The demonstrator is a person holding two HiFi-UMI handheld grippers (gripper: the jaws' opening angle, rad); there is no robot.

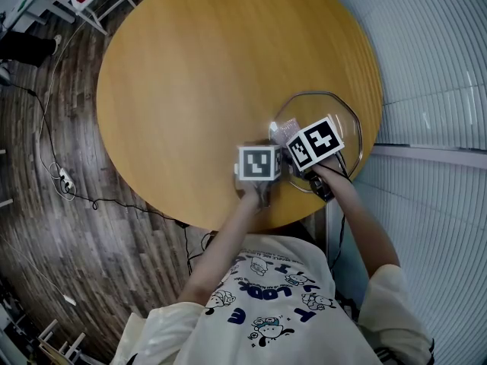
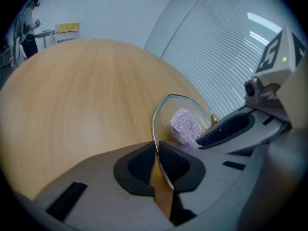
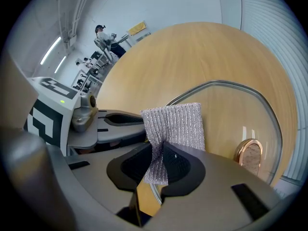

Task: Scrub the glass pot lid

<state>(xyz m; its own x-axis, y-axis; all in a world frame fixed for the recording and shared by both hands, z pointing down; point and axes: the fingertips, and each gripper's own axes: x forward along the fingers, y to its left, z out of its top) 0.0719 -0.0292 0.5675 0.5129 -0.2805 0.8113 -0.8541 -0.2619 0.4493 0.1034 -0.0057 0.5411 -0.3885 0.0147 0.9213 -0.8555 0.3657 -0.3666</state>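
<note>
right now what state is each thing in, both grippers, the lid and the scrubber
left gripper: shut on the metal rim of the glass pot lid
right gripper: shut on the silver mesh scrubbing cloth
glass pot lid: held by its edge over the round wooden table; cannot tell if it rests there
silver mesh scrubbing cloth: pinched and creased, standing up beside the lid's glass

a round wooden table (image 1: 190, 74) fills the middle, standing on a dark plank floor (image 1: 46, 234). thin cables (image 1: 42, 124) snake over the floor to what looks like a white power strip (image 1: 65, 179). ribbed white blinds (image 1: 434, 59) run along the right. far off, a person (image 3: 103, 37) stands by a small white table (image 2: 48, 34), a yellow cloth (image 2: 67, 27) beside it.
</note>
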